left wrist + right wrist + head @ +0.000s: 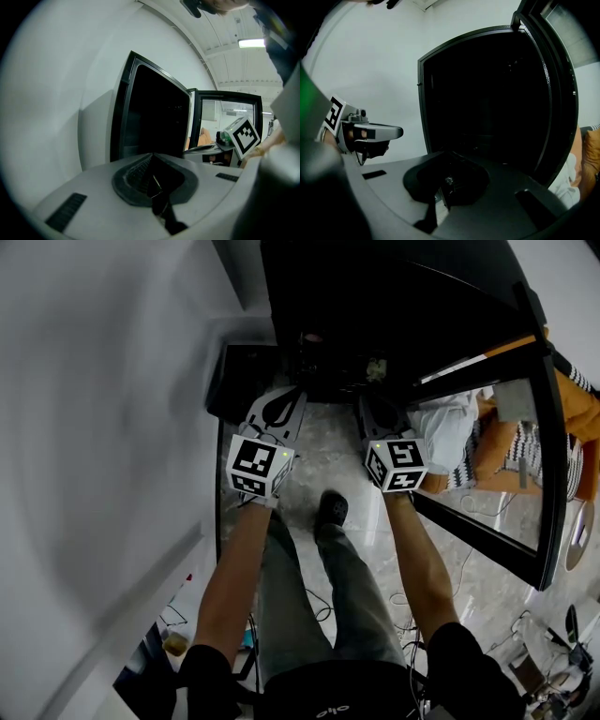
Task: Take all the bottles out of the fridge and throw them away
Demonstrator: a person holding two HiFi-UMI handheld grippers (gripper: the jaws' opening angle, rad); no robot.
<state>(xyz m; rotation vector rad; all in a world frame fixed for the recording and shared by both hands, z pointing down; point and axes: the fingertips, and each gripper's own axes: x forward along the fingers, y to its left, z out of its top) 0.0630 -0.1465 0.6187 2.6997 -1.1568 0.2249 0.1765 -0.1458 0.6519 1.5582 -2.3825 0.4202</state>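
Note:
A black fridge point(375, 315) stands in front of me with its glass door point(525, 474) swung open to the right. Its inside is very dark in all views, and I cannot make out any bottle for certain; a small pale object point(376, 367) lies low at its front. My left gripper point(281, 397) and right gripper point(375, 407) hover side by side just before the opening, above the floor. The left gripper point(153, 155) has its jaws together with nothing between them. So does the right gripper point(449, 155), which faces the dark fridge interior point(487, 93).
A white wall point(94, 427) runs along the left. Pale marbled floor point(328, 456) lies under the grippers, with my shoe point(330, 510) on it and cables point(412, 615) near my legs. Orange cushions point(581, 418) and white cloth point(450, 432) show behind the glass door.

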